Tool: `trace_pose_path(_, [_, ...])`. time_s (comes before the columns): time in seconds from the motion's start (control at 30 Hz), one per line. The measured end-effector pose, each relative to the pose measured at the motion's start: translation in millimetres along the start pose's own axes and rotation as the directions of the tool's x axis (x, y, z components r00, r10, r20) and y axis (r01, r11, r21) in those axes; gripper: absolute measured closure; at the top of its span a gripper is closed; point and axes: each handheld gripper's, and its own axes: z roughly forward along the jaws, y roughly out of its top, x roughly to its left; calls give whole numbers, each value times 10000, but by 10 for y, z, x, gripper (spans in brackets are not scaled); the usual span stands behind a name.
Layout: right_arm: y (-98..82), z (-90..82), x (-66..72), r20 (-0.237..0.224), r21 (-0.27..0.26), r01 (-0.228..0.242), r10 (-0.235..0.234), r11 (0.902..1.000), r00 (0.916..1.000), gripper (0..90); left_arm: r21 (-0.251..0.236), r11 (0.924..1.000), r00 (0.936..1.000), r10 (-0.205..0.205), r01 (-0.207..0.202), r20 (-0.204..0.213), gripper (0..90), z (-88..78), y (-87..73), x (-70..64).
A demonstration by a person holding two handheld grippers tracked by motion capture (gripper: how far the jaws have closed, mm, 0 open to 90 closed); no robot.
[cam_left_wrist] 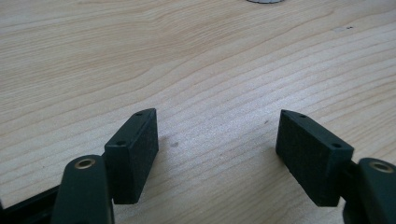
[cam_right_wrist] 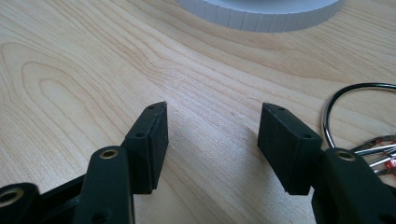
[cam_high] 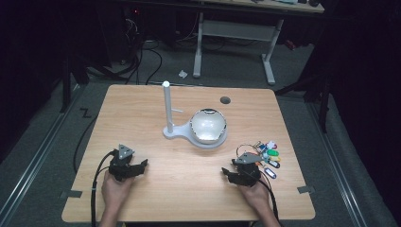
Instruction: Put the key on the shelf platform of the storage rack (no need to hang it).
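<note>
Two grippers rest low on the wooden table (cam_high: 142,109), one in each of the person's hands, and both stand spread with nothing between the pads. The left gripper (cam_high: 137,166) sits at about seven o'clock from the table's middle, on bare wood, likely parked out of the way. The right gripper (cam_high: 230,173) sits at about five o'clock, just beside the bunch of keys with coloured tags (cam_high: 267,158), which lies at its two o'clock; its wire ring (cam_right_wrist: 355,107) curves in just past the right-hand jaw. That closeness suggests the keys are what this hand will go for. At twelve o'clock from the grippers stands a white stand (cam_high: 182,132) with an upright post (cam_high: 167,106) and a shiny bowl (cam_high: 208,125); nothing lies between gripper and keys.
</note>
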Motion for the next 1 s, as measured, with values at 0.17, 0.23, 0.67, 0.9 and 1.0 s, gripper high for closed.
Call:
trace_pose_path(0.17, [0, 0, 1, -2, 2, -14, 14, 10000, 10000, 433, -2, 10000, 10000, 4, -4, 2, 300, 0, 0, 0])
trace_pose_path(0.23, [0, 0, 0, 0, -2, -5, 5, 10000, 10000, 433, 0, 10000, 10000, -3, 3, -2, 300, 0, 0, 0])
trace_pose_path(0.67, [0, -2, 2, 31, -9, -46, 46, 10000, 10000, 443, 0, 10000, 10000, -21, 21, -14, 300, 0, 2, -1])
trace_pose_path(0.9, [2, -6, -1, 55, 22, -60, 60, 10000, 10000, 458, 0, 10000, 10000, -37, 37, -18, 300, 0, 2, -2])
trace_pose_path(1.0, [2, -8, -4, 49, 26, -56, 56, 10000, 10000, 463, 3, 10000, 10000, -44, 44, -19, 300, 0, 2, -2])
